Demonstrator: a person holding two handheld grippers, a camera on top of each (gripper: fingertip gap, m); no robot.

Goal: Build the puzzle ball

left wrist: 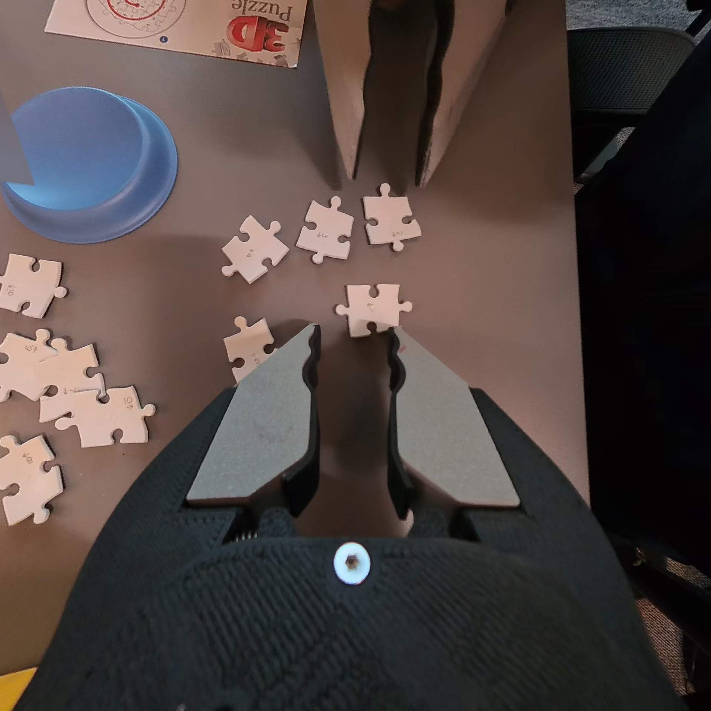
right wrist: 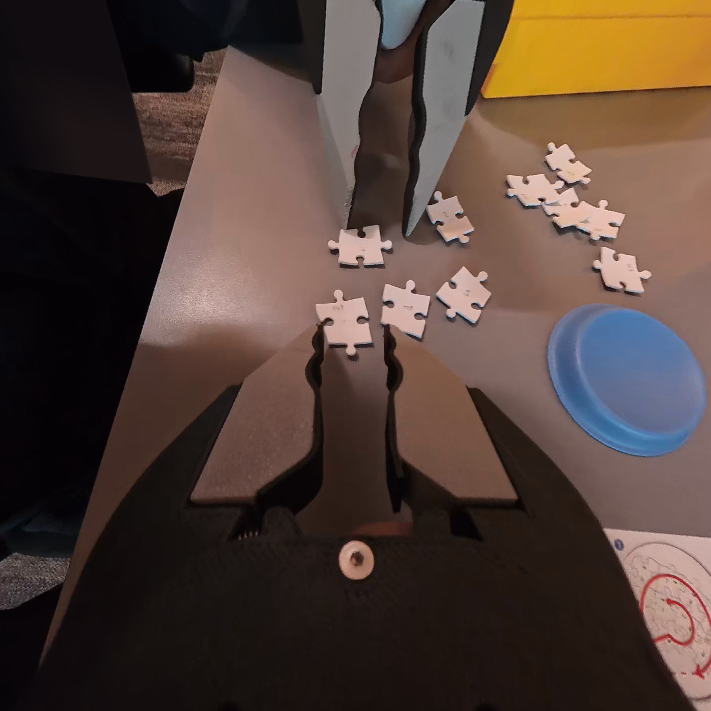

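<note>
Step in hand: first pick. Both tools released, grasping nothing. Left tool (left wrist: 354, 331) hovers at 6 o'clock of one puzzle piece (left wrist: 372, 309); right tool (right wrist: 352, 331) over another piece (right wrist: 345, 322) flat on the worktop (right wrist: 238, 192). Next: lower, straddle edges, clench gently

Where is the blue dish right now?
The blue dish sits upside down on the table, upper left in the left wrist view and right in the right wrist view, between the instruction sheet and the loose puzzle pieces.
</note>
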